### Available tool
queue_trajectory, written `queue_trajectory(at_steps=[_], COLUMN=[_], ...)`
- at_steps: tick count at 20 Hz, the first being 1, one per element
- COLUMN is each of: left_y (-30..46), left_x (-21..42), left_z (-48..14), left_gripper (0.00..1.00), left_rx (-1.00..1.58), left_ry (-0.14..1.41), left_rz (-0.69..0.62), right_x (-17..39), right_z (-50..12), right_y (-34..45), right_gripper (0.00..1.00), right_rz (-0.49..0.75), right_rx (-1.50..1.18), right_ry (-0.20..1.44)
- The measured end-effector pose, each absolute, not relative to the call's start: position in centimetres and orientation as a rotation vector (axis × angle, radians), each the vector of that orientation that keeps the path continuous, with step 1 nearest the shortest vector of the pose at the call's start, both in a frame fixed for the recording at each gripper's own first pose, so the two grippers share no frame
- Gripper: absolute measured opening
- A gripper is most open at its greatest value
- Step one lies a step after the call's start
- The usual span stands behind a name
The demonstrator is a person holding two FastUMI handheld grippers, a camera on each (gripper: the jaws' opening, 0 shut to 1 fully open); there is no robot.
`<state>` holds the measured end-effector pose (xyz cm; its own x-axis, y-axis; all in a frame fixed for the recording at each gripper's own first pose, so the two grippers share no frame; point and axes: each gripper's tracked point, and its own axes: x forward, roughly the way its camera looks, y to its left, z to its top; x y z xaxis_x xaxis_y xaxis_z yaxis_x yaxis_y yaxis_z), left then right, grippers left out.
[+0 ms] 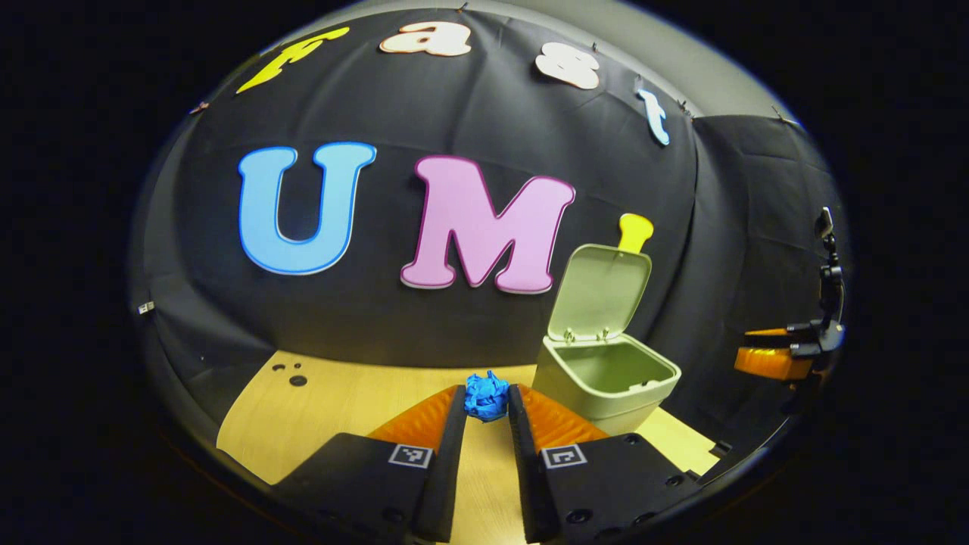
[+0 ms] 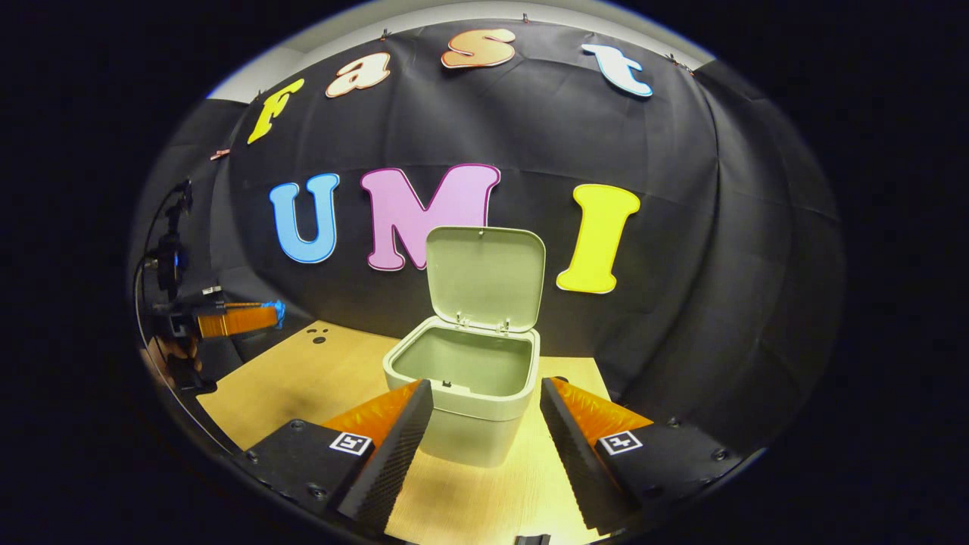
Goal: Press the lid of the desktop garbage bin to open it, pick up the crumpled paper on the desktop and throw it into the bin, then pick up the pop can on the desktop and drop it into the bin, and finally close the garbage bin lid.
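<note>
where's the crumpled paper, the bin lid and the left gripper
crumpled paper point(image 1: 487, 396), left gripper view, middle of the blue wad
bin lid point(image 2: 485, 277), right gripper view, inner face, raised
left gripper point(image 1: 486, 405), left gripper view, between its fingertips

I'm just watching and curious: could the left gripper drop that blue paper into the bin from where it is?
Probably yes. The left gripper holds the paper between its fingertips, the lid stands open, and the bin sits just to its right with nothing between them.
</note>
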<state>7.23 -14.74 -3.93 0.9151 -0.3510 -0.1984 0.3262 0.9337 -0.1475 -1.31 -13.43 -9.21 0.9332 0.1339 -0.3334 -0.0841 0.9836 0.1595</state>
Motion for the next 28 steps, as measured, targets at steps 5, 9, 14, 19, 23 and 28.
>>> queue_trajectory(at_steps=[5, 9, 14, 19, 23, 28], left_y=[-17.8, -21.5, -26.1, -30.2, -32.8, -34.8], left_x=[8.7, 9.7, 11.0, 12.7, 13.7, 14.5], left_z=[-0.2, 1.1, 0.8, -1.6, -3.9, -7.1], left_gripper=[0.38, 0.38, 0.38, 0.40, 0.38, 0.39], left_rx=[-0.121, -0.087, -0.084, -0.062, -0.029, 0.027], left_ry=[0.131, 0.081, 0.075, 0.112, 0.159, 0.222], left_rz=[-0.421, -0.516, -0.608, -0.676, -0.722, -0.753], right_x=[-2.2, -3.2, -4.4, -5.6, -6.4, -7.5], right_z=[-9.8, -10.5, -11.2, -11.9, -12.4, -12.9], right_y=[-13.1, -12.3, -11.6, -10.5, -10.5, -11.4], right_gripper=[0.93, 0.93, 0.93, 0.93, 0.94, 0.94], right_rz=[0.109, 0.111, 0.104, 0.104, 0.086, 0.040], right_rx=[0.149, 0.159, 0.169, 0.211, 0.212, 0.214], right_ry=[0.366, 0.382, 0.404, 0.427, 0.436, 0.443])
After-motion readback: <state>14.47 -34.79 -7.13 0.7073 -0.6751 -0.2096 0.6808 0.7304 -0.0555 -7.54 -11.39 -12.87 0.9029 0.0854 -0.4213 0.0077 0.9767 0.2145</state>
